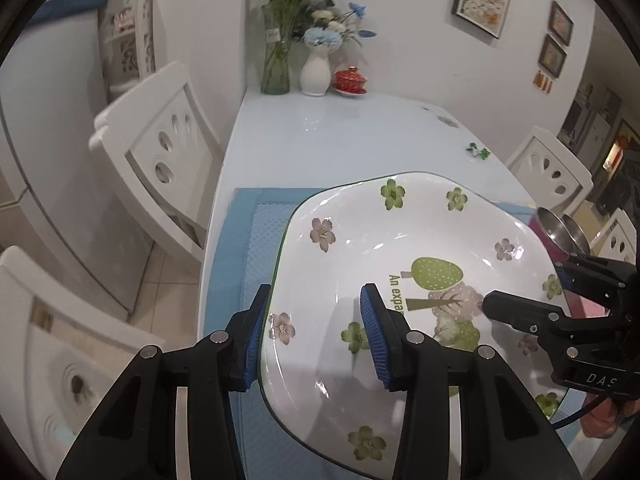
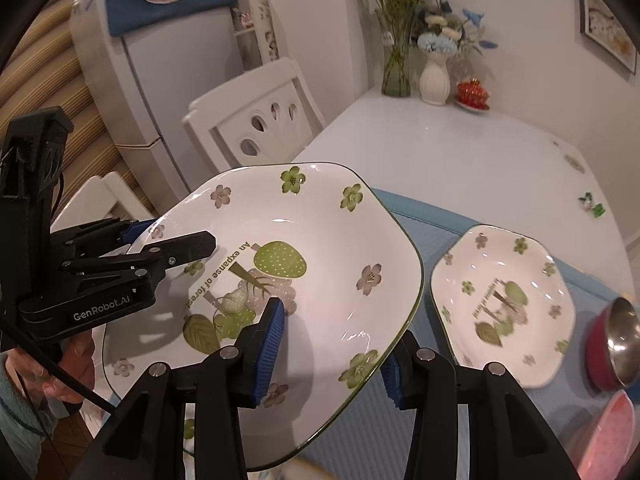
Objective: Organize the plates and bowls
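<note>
In the right wrist view, the large plate (image 2: 280, 280) fills the middle of the frame, held off the blue mat (image 2: 432, 232) by both hand-held grippers, the left hand-held gripper (image 2: 176, 240) blocking its left edge and the right hand-held gripper (image 2: 332, 344) its lower right rim. Just right of it lies the small plate (image 2: 504, 304), with only a narrow strip of mat between them. At the right edge a steel bowl (image 2: 618, 344) closes that side. Above the mat the tabletop (image 2: 440, 152) lies bare and wide up to the vases (image 2: 434, 80) and the red cup (image 2: 474, 94) at the upper right. A white chair (image 2: 256, 120) stands against the tabletop's left edge.
</note>
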Motion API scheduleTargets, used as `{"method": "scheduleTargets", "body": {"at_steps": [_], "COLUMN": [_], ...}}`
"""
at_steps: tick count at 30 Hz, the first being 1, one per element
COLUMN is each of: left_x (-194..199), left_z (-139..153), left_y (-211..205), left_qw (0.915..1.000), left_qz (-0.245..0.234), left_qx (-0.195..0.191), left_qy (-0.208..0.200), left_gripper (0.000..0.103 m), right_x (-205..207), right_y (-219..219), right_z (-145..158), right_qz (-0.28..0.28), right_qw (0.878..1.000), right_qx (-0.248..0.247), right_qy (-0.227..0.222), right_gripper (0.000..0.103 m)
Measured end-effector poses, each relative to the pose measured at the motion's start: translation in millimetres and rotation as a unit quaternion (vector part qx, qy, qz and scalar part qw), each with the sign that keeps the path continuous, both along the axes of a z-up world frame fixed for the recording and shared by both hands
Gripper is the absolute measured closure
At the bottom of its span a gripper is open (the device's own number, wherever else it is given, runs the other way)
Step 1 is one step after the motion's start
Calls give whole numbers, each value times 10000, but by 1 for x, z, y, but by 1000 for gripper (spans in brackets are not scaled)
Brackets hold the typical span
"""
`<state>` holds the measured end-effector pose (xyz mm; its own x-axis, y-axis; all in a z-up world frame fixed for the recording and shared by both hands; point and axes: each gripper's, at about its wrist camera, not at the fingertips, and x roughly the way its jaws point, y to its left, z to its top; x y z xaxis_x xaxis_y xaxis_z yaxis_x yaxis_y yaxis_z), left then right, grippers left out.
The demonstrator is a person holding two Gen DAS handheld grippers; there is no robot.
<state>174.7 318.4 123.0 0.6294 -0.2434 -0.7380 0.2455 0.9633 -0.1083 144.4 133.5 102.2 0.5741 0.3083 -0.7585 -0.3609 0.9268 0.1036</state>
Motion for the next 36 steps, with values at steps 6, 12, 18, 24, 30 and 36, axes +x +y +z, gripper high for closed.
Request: {"method": "scheduleTargets", "body": {"at_steps": [6,12,18,24,30,36], "left_x": [-50,-99,-144,-178,-195,-203], "left_z": [13,7,-7,-24,-49,-65], "left_y": [-12,-21,-33,-46,-62,-69], "left_qw": [9998,9995,9985,9964,9927,9897], "left_qz": [-177,-259,-373,-520,-779,-819], "left_qx": [-14,-42,42,88,348,401], "left_qy": [15,173,406,661,855,1106], "left_gripper": [63,63,63,63,63,63], "right_x": [-57,-119,-174,-208,-223,-233], "right_y": [-13,-24,-35,-48,-63,-69], "right_z": [10,5,-14,-42,-71,-80], "right_qz": [-96,-98,-29,-23,-70,-59], "right_qw": [9999,9996,9986,9961,9939,9918], "right_qx": [90,13,-116,-280,-244,-375], "right_qy": [107,254,514,841,1078,1219], "right_gripper": [60,60,60,60,61,62]}}
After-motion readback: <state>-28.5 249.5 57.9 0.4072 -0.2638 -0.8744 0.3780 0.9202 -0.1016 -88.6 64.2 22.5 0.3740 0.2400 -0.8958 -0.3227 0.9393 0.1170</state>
